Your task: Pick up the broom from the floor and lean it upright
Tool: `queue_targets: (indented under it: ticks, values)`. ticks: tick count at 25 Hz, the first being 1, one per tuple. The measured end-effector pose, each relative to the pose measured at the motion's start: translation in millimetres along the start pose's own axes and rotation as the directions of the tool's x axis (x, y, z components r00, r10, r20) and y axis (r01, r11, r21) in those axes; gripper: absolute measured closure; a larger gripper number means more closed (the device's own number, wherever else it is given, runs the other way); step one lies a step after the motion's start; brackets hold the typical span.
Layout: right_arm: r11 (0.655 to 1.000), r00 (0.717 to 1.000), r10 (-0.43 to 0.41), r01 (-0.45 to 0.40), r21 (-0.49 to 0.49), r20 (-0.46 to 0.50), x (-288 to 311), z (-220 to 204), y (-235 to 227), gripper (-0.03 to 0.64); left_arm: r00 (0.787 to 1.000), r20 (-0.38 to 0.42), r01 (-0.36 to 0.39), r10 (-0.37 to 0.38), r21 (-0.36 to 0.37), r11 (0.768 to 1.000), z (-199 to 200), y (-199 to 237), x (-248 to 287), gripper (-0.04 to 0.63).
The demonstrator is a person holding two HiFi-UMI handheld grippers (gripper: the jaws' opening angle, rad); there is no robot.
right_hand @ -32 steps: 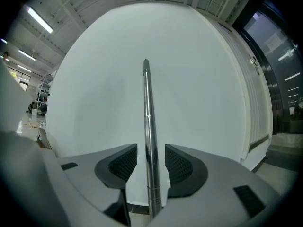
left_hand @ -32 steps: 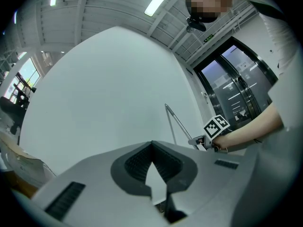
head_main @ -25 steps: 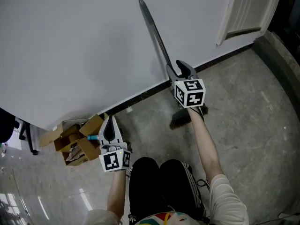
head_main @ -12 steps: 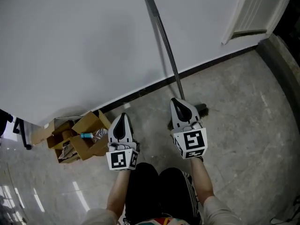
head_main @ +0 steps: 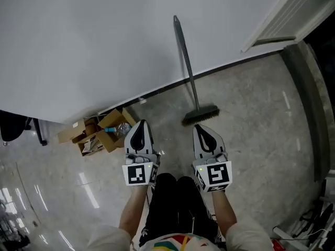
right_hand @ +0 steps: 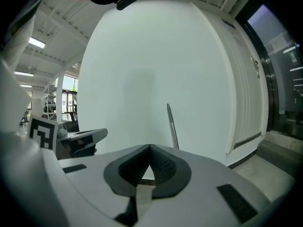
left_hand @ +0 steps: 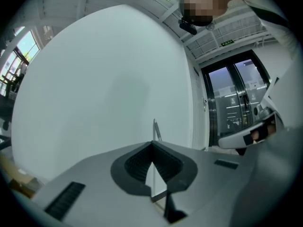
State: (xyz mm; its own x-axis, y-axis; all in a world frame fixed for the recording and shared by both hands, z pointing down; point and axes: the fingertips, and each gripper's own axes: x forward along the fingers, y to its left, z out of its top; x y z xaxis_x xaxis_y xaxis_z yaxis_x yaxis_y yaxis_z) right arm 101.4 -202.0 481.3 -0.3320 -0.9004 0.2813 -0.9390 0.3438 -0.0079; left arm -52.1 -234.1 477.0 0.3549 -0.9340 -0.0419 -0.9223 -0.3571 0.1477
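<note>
The broom stands upright, its grey handle [head_main: 186, 61] leaning on the white wall and its dark brush head [head_main: 200, 115] on the floor. Neither gripper touches it. My left gripper [head_main: 140, 127] and right gripper [head_main: 202, 130] are held side by side close to the person's legs, both shut and empty, pointing toward the wall. In the left gripper view, the handle tip [left_hand: 155, 128] rises just beyond my left gripper [left_hand: 152, 144]. The handle [right_hand: 172, 126] stands a little right of my right gripper [right_hand: 149, 147] in the right gripper view.
Open cardboard boxes [head_main: 104, 132] with rubbish lie against the wall at the left. A black baseboard [head_main: 157, 92] runs along the wall. A white louvered door [head_main: 293, 14] is at the upper right. A dark chair base [head_main: 18, 127] sits at the far left.
My right gripper has let go of the broom handle, shut, and drawn back to the person's legs. The left gripper rose beside it. The broom stays leaned on the wall.
</note>
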Motion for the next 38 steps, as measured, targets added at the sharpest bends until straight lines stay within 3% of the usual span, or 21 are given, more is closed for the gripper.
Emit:
queue_targets:
  ticks: [6,10,13,16,19,30,38]
  values:
    - [0.996,0.992,0.052,-0.042,0.082,-0.115,-124.0,177.4,47.1,0.604,0.997,-0.079,0.011,-0.013,-0.025,1.000,210.5,-60.2,-57.8,0.551]
    - [0.994,0.996,0.047,-0.040,0.098,-0.071,-176.1,291.8,61.5,0.604,0.998,-0.065,0.025,-0.023,0.024,0.999,332.1,-90.9,-84.4,0.551]
    - [0.997,0.998,0.057,-0.057,0.061,-0.012,-218.2,342.8,66.7,0.604,1.000,-0.010,0.027,-0.027,0.044,0.999,388.5,-113.5,-102.3,0.551]
    - [0.998,0.998,0.057,-0.058,0.013,0.029,-252.3,354.3,72.0,0.604,0.998,0.019,0.061,-0.062,0.052,0.997,407.4,-126.8,-117.7,0.551]
    - [0.999,0.999,0.032,-0.032,-0.009,0.012,-272.8,338.6,70.5,0.604,0.995,0.004,0.095,-0.096,0.077,0.992,405.0,-135.1,-129.8,0.551]
    - [0.995,0.997,-0.081,0.081,0.054,0.013,-299.3,325.6,33.1,0.604,0.993,-0.004,0.118,-0.118,0.078,0.990,405.3,-153.4,-133.5,0.551]
    - [0.994,0.994,-0.099,0.096,0.042,0.053,-304.7,333.0,28.2,0.604,0.990,0.017,0.136,-0.137,0.039,0.990,414.1,-162.4,-137.4,0.551]
